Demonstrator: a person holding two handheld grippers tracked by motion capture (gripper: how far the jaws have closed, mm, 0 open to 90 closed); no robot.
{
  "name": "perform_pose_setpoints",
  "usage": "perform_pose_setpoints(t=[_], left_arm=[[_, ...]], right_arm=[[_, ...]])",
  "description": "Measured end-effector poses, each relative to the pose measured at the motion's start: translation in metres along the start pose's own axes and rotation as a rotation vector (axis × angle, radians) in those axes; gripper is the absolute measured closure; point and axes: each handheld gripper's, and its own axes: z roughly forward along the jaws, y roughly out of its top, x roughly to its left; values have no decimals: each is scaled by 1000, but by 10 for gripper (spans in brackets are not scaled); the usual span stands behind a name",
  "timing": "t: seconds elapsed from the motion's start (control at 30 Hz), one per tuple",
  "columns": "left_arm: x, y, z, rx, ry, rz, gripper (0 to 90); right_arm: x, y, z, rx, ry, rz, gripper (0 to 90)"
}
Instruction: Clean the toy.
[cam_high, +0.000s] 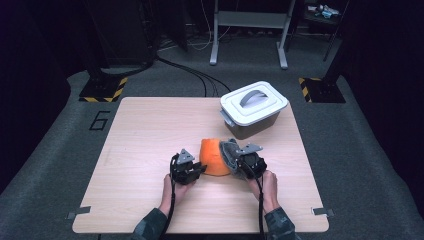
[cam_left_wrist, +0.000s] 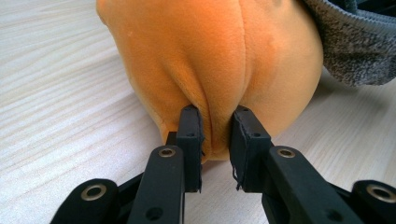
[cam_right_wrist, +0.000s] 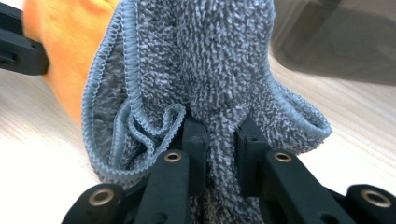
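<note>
An orange plush object (cam_high: 212, 156) sits on the wooden table (cam_high: 150, 130), near its front middle. My left gripper (cam_high: 202, 169) is at its left side, shut on a pinched fold of the orange plush (cam_left_wrist: 215, 65), with both pads (cam_left_wrist: 190, 135) pressing into the fabric. A grey knitted cloth (cam_high: 229, 152) hangs against the plush's right side. My right gripper (cam_high: 235, 161) is shut on a bunched fold of that grey cloth (cam_right_wrist: 210, 60), whose ribbed hem curls around the pads (cam_right_wrist: 193, 135).
A grey bin with a white handled lid (cam_high: 254, 102) stands at the table's back right, just behind the cloth. A person's hands and camouflage sleeves (cam_high: 280, 225) come in from the front edge. The left half of the table is bare wood.
</note>
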Motion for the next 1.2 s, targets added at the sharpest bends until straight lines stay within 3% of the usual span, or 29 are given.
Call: perform_pose_setpoints(t=[0.17, 0.27, 0.3, 0.33, 0.4, 0.5, 0.6, 0.73, 0.87, 1.07, 1.2], left_arm=[[1, 0, 0, 3, -10, -5, 736], [3, 2, -2, 3, -8, 0, 601], [2, 5, -5, -8, -1, -8, 601], [3, 6, -6, -13, 7, -2, 511], [1, 9, -3, -6, 1, -4, 476], [1, 7, 1, 1, 3, 7, 632], [1, 5, 4, 12, 5, 5, 711], [3, 3, 4, 20, 5, 4, 724], [5, 0, 4, 17, -4, -15, 724], [6, 0, 3, 17, -4, -9, 722], [7, 0, 2, 12, -9, -17, 722]], right_arm=[[-5, -5, 4, 6, 5, 18, 774], [-3, -4, 3, 3, -2, 14, 774], [-2, -3, 3, 0, 0, 5, 774], [-1, -2, 2, -3, -8, -5, 775], [-1, -1, 2, -5, -5, 1, 775], [0, -1, 2, -7, -4, -1, 774], [-2, -2, 2, -9, 2, 8, 774], [-6, -7, 4, 4, -4, 22, 774], [-14, -19, 14, 57, -6, 47, 774], [-20, -23, 25, 115, 4, 56, 772], [-25, -16, 8, 67, -26, 68, 770]])
